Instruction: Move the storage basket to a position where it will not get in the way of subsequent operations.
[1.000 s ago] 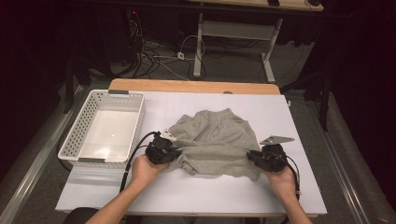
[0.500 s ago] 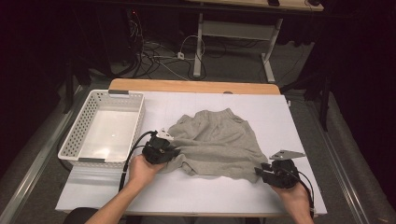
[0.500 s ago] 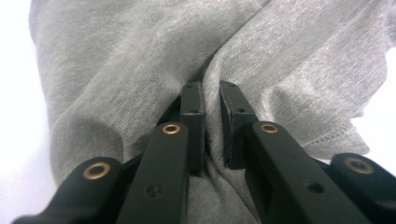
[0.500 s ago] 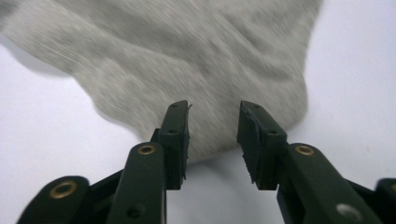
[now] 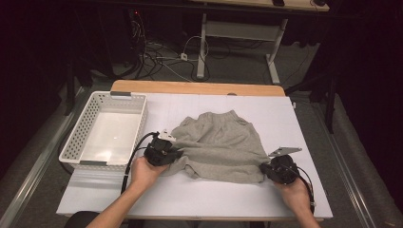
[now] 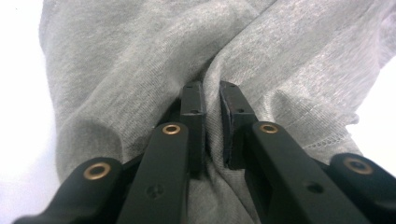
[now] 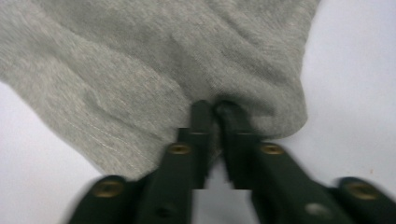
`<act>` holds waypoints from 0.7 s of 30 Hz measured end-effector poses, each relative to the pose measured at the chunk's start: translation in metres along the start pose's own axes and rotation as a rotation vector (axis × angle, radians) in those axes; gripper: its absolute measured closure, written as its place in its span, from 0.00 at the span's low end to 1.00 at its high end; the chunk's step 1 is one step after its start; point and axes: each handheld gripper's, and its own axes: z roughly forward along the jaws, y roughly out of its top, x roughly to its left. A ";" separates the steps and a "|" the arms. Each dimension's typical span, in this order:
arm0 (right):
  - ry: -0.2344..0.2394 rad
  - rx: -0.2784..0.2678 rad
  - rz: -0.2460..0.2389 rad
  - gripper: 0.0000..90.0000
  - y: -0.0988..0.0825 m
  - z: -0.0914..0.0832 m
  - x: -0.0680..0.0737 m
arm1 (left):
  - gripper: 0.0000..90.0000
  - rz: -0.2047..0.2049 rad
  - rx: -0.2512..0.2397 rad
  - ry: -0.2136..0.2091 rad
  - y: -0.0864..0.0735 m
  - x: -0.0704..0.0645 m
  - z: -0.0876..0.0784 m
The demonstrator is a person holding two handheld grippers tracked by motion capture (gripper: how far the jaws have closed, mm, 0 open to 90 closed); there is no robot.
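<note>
Both grippers, left gripper (image 5: 175, 153) and right gripper (image 5: 264, 169), pinch the grey shirt (image 5: 219, 145) at lower centre, right just closed, and thin folds could slip if pulled unevenly.

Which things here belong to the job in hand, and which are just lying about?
In the job:
- crumpled grey knit garment
- left gripper, shut on a fold of it
- right gripper, jaws just closed on its edge

Lying about:
- white perforated plastic basket
- white table cover
- cables on the floor
</note>
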 end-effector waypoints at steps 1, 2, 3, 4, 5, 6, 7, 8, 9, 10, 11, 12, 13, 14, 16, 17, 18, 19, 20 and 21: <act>-0.010 -0.003 -0.016 0.99 0.001 -0.002 0.001 | 0.89 0.004 -0.001 0.003 0.001 -0.001 -0.001; -0.017 -0.019 -0.022 0.99 0.002 -0.006 0.002 | 0.90 0.009 -0.005 0.007 0.002 -0.001 -0.003; -0.019 -0.041 -0.024 0.99 0.003 -0.010 0.002 | 0.90 0.013 -0.011 0.012 0.003 -0.002 -0.005; -0.019 -0.062 -0.018 0.99 0.004 -0.015 0.001 | 0.90 0.019 -0.016 0.016 0.005 -0.003 -0.008; -0.019 -0.084 -0.014 0.99 0.005 -0.020 -0.001 | 0.90 0.024 -0.021 0.022 0.006 -0.003 -0.011; -0.016 -0.101 -0.008 0.99 0.006 -0.025 -0.003 | 0.90 0.029 -0.026 0.028 0.008 -0.003 -0.013; -0.027 -0.131 0.006 0.99 0.009 -0.031 -0.009 | 0.90 0.025 -0.041 0.039 0.012 -0.003 -0.018; -0.029 -0.139 0.015 0.99 0.011 -0.033 -0.012 | 0.90 0.024 -0.044 0.046 0.015 -0.002 -0.020; -0.032 -0.147 0.020 0.99 0.014 -0.034 -0.015 | 0.90 0.023 -0.041 0.058 0.018 -0.002 -0.022; -0.039 -0.152 0.022 0.99 0.017 -0.035 -0.018 | 0.90 0.016 -0.045 0.064 0.021 -0.001 -0.022; -0.043 -0.155 0.030 0.99 0.020 -0.035 -0.020 | 0.90 0.019 -0.040 0.074 0.025 -0.001 -0.022; -0.047 -0.156 0.033 0.99 0.024 -0.034 -0.023 | 0.90 0.020 -0.037 0.083 0.028 0.000 -0.022; -0.051 -0.154 0.037 0.99 0.028 -0.032 -0.027 | 0.90 0.015 -0.039 0.088 0.031 0.001 -0.020; -0.055 -0.151 0.044 0.99 0.031 -0.029 -0.030 | 0.90 0.017 -0.032 0.101 0.034 0.002 -0.019; -0.068 -0.139 0.055 0.99 0.036 -0.023 -0.035 | 0.90 0.011 -0.020 0.124 0.038 0.004 -0.014; -0.075 -0.133 0.059 0.99 0.038 -0.019 -0.038 | 0.90 0.007 -0.013 0.133 0.040 0.005 -0.011; -0.087 -0.124 0.059 0.99 0.039 -0.015 -0.040 | 0.90 0.006 -0.006 0.143 0.041 0.006 -0.008; -0.094 -0.117 0.064 0.99 0.040 -0.011 -0.042 | 0.90 0.005 0.001 0.153 0.043 0.007 -0.006; -0.101 -0.110 0.070 0.99 0.040 -0.007 -0.044 | 0.90 0.003 0.008 0.162 0.043 0.008 -0.003; -0.103 -0.107 0.076 0.99 0.041 -0.004 -0.047 | 0.90 0.001 0.013 0.168 0.044 0.009 -0.001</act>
